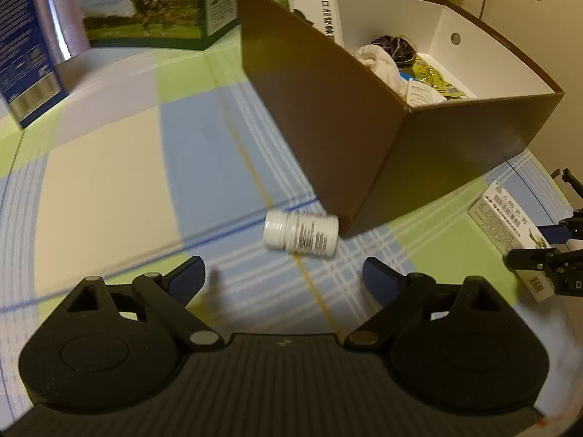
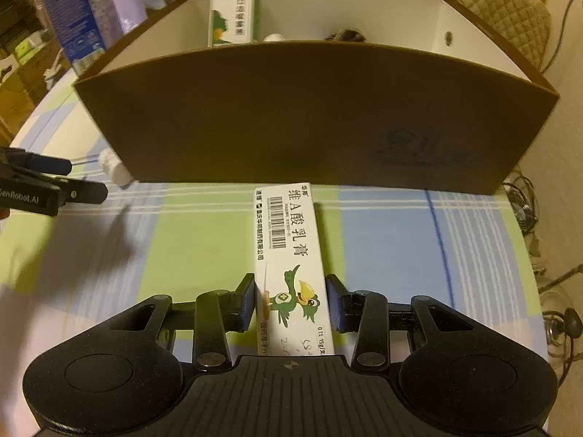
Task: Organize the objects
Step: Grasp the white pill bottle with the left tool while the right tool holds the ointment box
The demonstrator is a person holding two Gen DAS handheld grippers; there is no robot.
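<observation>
- Blue pads (image 2: pixel 245 300) of the right gripper (image 2: pixel 291 300) sit on either side of a white carton (image 2: pixel 291 251). The left pad touches its side, the right pad is just beside it; whether they squeeze it I cannot tell.
- That carton lies flat on the checked cloth (image 2: pixel 196 240), long axis pointing away from the camera, a green cartoon bird printed near the fingers and a barcode at the far end.
- Its far end almost meets the brown wall of the box (image 2: pixel 313 123).
- Left gripper (image 1: pixel 284 276) — fingers spread wide and holding nothing — hovers over the cloth.
- Just ahead of those fingers, a white bottle (image 1: pixel 300 232) lies on its side, cap to the left, beside the near corner of the box.
- Inside the white-lined box: an upright white-and-green carton (image 1: pixel 320 14), a white cloth bundle (image 1: pixel 379 62), a dark round thing and a yellow-green packet.
- Beyond the box on the left stand a blue carton (image 1: pixel 22 51) and a carton with a cow picture (image 1: pixel 145 3).
- At the right edge of the left view, the right gripper shows over its carton — small and partly cut off.
</observation>
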